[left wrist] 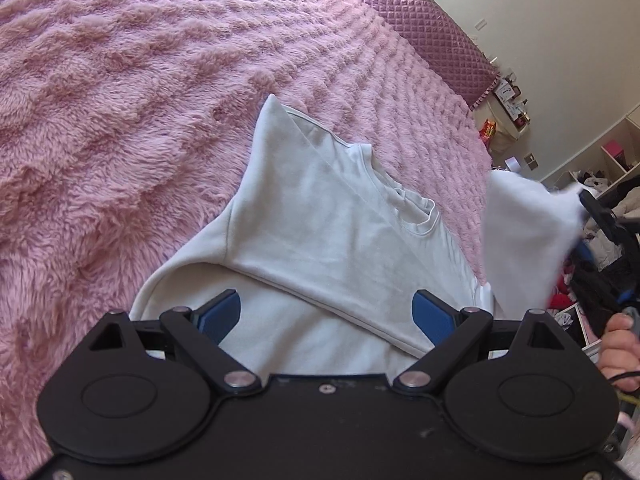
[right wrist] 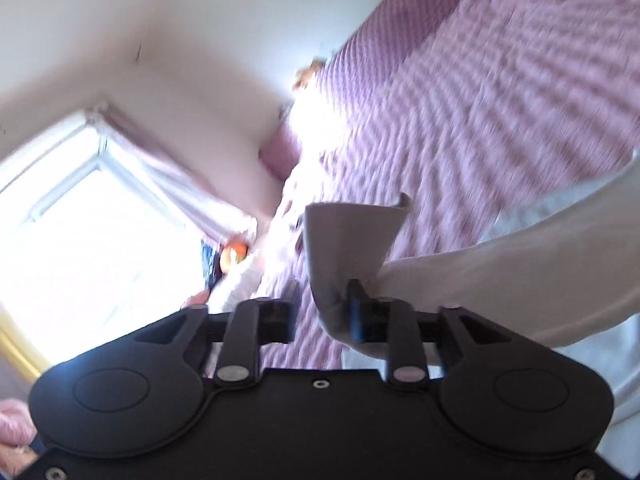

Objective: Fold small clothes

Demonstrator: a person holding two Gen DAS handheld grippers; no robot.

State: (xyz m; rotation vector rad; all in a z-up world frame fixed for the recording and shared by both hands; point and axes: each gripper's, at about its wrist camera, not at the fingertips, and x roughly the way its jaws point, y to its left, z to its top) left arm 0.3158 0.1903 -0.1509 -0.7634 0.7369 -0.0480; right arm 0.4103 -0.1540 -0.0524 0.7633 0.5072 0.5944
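Note:
A small white shirt lies on the pink fluffy blanket, its left sleeve folded in over the body and its collar toward the far right. My left gripper is open just above the shirt's lower part, holding nothing. My right gripper is shut on the shirt's right sleeve and holds it lifted off the bed. In the left wrist view that raised sleeve shows at the right with the right gripper behind it. The right wrist view is blurred.
A quilted pink headboard runs along the bed's far side. The bed edge is at the right, with cluttered shelves and clothes beyond. A bright window and a curtain show in the right wrist view.

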